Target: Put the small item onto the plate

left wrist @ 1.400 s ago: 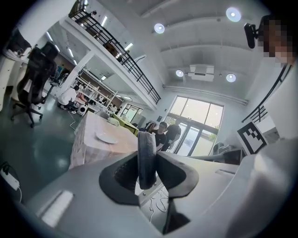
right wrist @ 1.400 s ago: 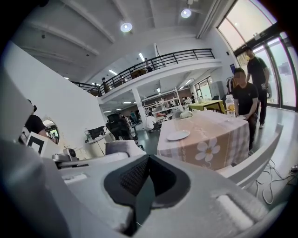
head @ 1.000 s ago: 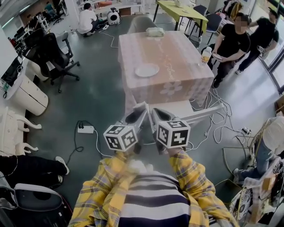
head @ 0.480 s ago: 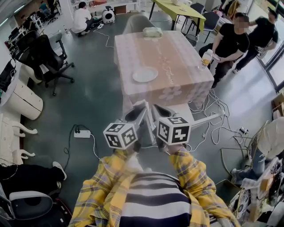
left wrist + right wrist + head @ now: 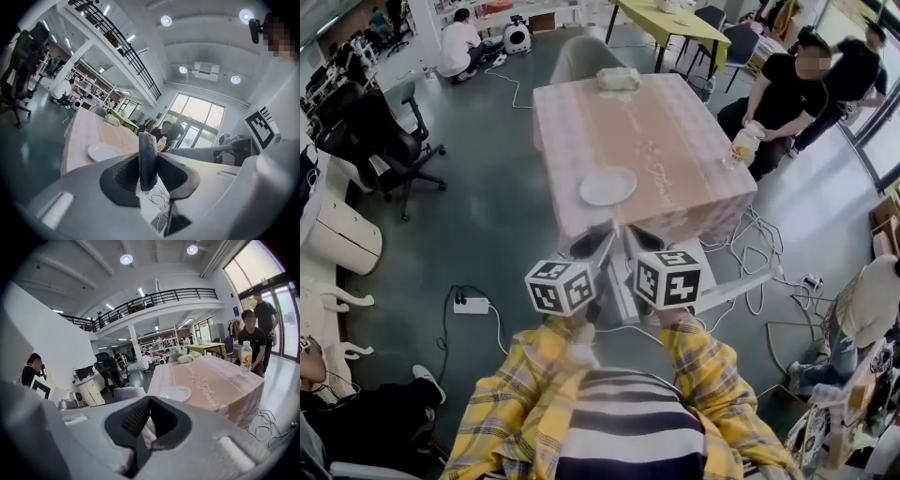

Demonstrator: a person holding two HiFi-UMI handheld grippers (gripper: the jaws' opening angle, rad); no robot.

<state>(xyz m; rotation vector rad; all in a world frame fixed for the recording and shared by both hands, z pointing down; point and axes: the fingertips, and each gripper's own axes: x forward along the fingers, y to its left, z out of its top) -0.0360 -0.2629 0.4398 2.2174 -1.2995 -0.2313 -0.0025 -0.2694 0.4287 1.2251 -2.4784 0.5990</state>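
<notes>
A white plate (image 5: 607,186) lies near the front edge of a table (image 5: 684,112) with a pink patterned cloth. It also shows in the left gripper view as the plate (image 5: 104,152) and in the right gripper view as the plate (image 5: 174,393). My left gripper (image 5: 592,246) is held just short of the table edge. A small dark grey flat item (image 5: 148,159) stands upright between its jaws, which are shut on it. My right gripper (image 5: 636,244) is beside it, jaws shut with nothing between them (image 5: 149,401).
A bottle (image 5: 739,145) stands at the table's right edge beside a seated person in black (image 5: 787,89). A crumpled pale bundle (image 5: 619,79) lies at the far end, a grey chair (image 5: 581,54) behind it. Cables and a power strip (image 5: 471,305) lie on the floor. An office chair (image 5: 380,131) stands left.
The table and plate have come nearer and lower in the head view as the person walks toward them. Both grippers keep their pose, the left still holding the item.
</notes>
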